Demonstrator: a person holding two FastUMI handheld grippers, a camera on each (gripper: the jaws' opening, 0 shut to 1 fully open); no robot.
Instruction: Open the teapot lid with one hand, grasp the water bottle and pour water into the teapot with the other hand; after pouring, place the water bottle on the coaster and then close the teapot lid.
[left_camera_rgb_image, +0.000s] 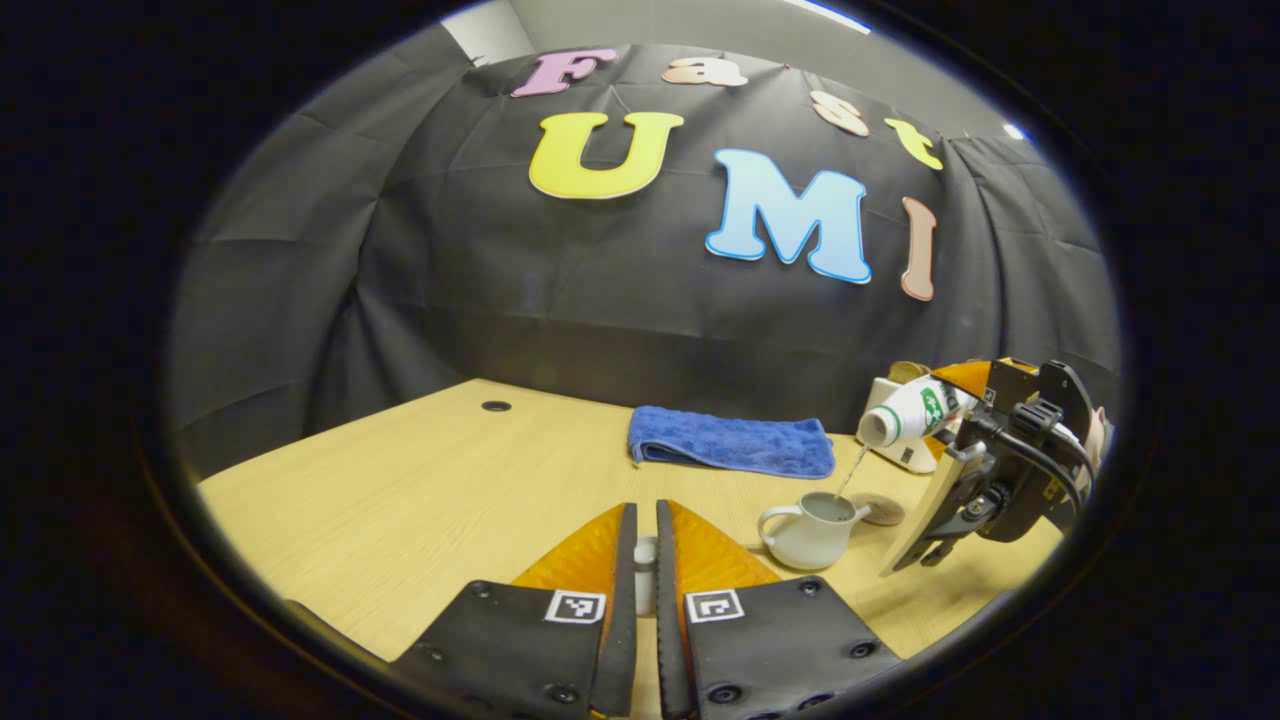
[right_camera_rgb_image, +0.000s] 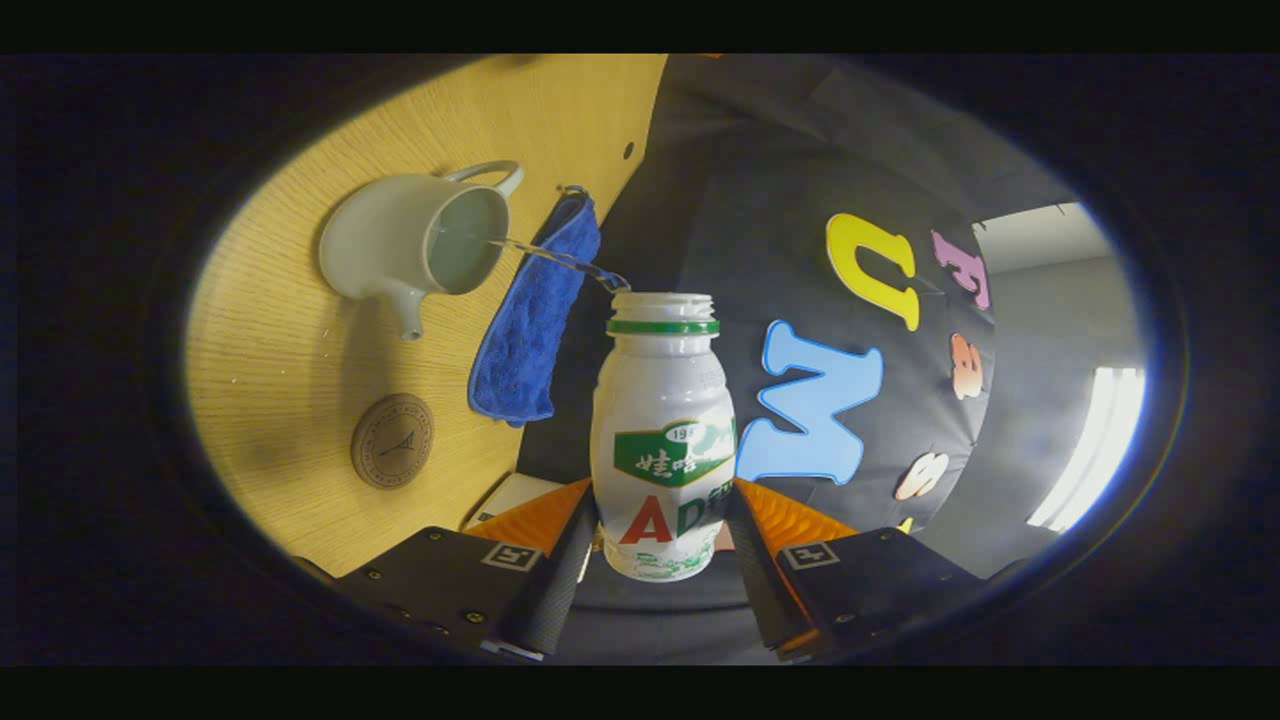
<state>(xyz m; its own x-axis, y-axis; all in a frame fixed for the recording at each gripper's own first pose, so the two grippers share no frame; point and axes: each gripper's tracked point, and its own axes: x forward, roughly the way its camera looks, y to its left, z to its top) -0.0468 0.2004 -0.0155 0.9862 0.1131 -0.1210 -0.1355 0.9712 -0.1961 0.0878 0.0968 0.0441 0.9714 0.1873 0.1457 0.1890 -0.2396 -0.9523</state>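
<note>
A white teapot (left_camera_rgb_image: 808, 530) (right_camera_rgb_image: 400, 245) stands open on the wooden table, with water inside. My right gripper (left_camera_rgb_image: 945, 450) (right_camera_rgb_image: 660, 520) is shut on a white water bottle (left_camera_rgb_image: 910, 410) (right_camera_rgb_image: 662, 440) with a green neck ring. The uncapped bottle is tilted above the pot, and a thin stream of water runs from its mouth into the opening. My left gripper (left_camera_rgb_image: 645, 540) is held low to the left of the pot, its fingers nearly together on a small white piece, the teapot lid (left_camera_rgb_image: 645, 578), mostly hidden. A round brown coaster (left_camera_rgb_image: 880, 508) (right_camera_rgb_image: 392, 440) lies just beside the pot.
A folded blue towel (left_camera_rgb_image: 730, 442) (right_camera_rgb_image: 530, 320) lies behind the teapot near the table's back edge. A white box (left_camera_rgb_image: 900, 455) sits behind the bottle. A cable hole (left_camera_rgb_image: 495, 406) marks the far left of the table (left_camera_rgb_image: 400, 500).
</note>
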